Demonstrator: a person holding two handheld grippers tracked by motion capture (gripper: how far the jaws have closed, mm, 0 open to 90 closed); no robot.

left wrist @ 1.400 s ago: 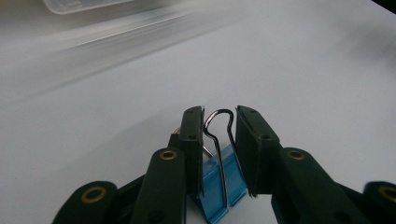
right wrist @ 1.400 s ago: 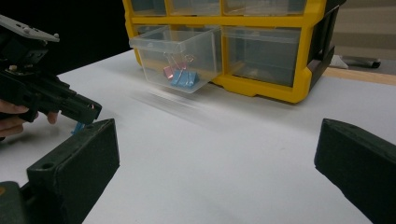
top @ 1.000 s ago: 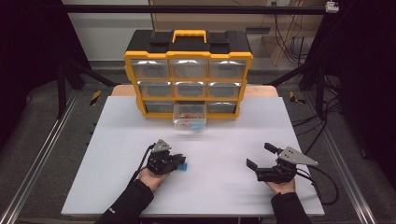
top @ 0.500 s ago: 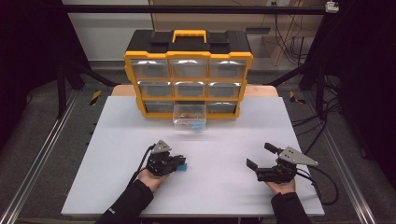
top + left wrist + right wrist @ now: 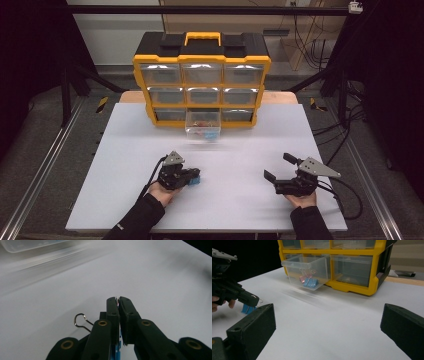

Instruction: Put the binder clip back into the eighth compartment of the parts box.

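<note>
A blue binder clip (image 5: 196,180) lies on the white table (image 5: 120,150) at the tip of my left gripper (image 5: 194,176), near the front left. In the left gripper view the jaws have just been closing, and my left gripper (image 5: 118,300) is now shut on the clip: a sliver of its metal handle sits between the pads, its blue body (image 5: 117,350) below and its other wire loop (image 5: 80,320) sticks out to the side. My right gripper (image 5: 278,166) rests at the front right, open and holding nothing. The right gripper view shows the blue clip (image 5: 247,309) under my left gripper (image 5: 252,300).
A yellow and black drawer organizer (image 5: 202,55) stands at the table's far edge. Its bottom middle drawer (image 5: 202,131) is pulled out and holds a pink clip (image 5: 303,278) and a blue one (image 5: 311,282). Bare white table lies between the grippers and the drawer.
</note>
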